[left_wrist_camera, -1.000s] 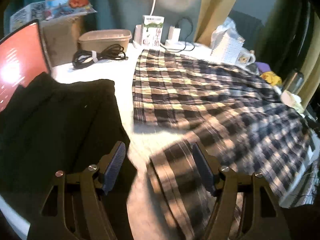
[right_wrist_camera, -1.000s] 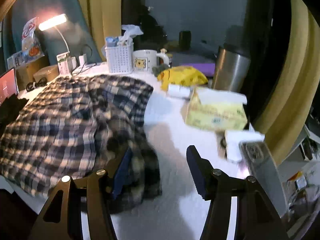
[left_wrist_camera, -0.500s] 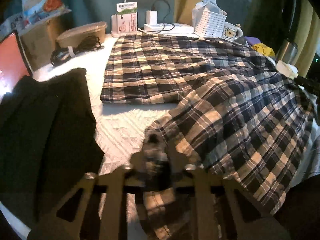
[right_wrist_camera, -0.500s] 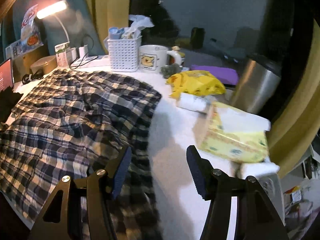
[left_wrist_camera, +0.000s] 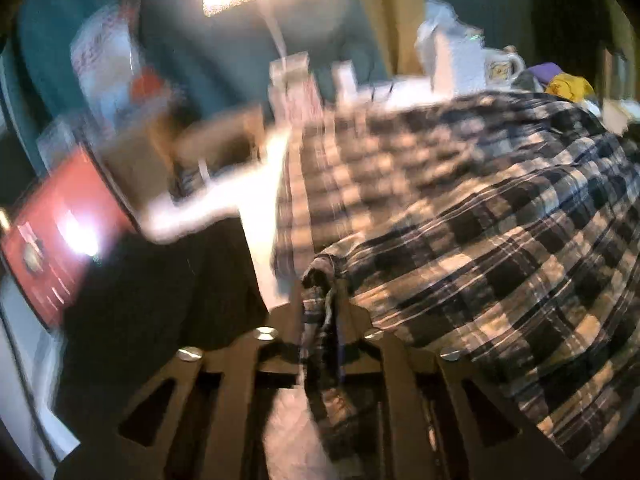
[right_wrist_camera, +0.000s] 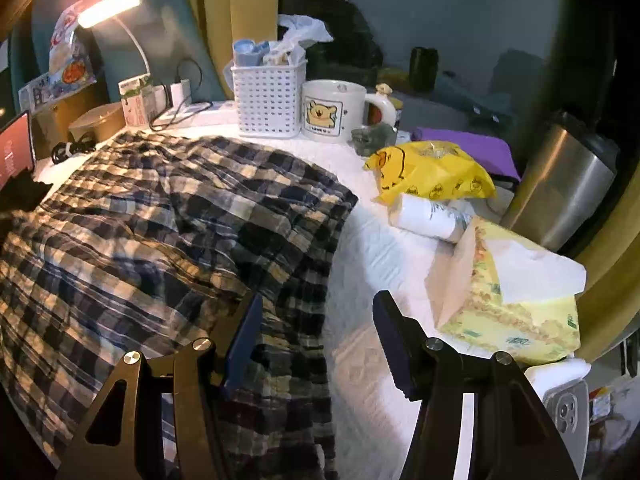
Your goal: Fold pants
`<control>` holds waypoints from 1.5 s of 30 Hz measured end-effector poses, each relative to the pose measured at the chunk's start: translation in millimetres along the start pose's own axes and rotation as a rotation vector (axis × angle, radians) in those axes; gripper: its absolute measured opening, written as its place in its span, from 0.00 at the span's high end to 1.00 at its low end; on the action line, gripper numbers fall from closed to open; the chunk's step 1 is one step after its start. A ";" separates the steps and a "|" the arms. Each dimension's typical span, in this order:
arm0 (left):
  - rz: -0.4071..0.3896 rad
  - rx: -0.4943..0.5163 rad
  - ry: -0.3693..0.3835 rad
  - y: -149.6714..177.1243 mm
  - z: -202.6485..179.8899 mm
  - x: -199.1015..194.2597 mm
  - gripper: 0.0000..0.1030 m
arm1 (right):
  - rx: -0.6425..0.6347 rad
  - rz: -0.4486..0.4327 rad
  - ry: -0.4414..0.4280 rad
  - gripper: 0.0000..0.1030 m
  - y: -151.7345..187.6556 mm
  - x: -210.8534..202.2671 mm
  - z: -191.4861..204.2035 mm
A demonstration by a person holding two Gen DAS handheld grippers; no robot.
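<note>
white textured tabletop (right_wrist_camera: 360, 264); crumpled plaid pants (right_wrist_camera: 168, 216), soft folds.

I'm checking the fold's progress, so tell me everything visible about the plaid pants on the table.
The navy, cream and tan plaid cotton-looking pants lie spread and rumpled across the white textured table cover, their far edge near the white perforated basket. A bunched end of the fabric is pinched between the left tongs, whose jaws have just been opening slightly. The right tongs stand open at the near right edge, one finger over the cloth, gripping nothing. A black garment lies to their left.
</note>
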State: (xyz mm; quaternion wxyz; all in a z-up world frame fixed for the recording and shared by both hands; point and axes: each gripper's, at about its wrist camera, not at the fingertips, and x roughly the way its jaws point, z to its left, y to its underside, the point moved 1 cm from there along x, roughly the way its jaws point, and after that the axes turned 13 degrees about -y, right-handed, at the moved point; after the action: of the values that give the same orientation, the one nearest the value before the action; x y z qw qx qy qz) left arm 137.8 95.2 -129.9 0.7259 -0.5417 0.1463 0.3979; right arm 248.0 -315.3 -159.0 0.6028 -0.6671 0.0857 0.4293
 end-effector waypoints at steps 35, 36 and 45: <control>0.164 -0.163 0.198 -82.0 22.3 123.9 0.42 | 0.003 0.052 0.033 0.77 -113.8 126.5 -63.6; 0.162 -0.167 0.201 -82.7 24.4 123.9 0.42 | -0.002 0.058 0.046 0.77 -115.6 129.5 -62.4; 0.050 -0.182 0.220 -73.1 45.8 66.5 0.39 | -0.046 -0.004 0.051 0.33 -102.6 70.0 -36.0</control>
State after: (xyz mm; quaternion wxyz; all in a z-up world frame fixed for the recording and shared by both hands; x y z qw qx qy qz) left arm 224.2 157.4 -106.8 0.6431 -0.6419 0.2015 0.3658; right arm 372.9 -292.2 -134.8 0.5859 -0.6917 0.0898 0.4125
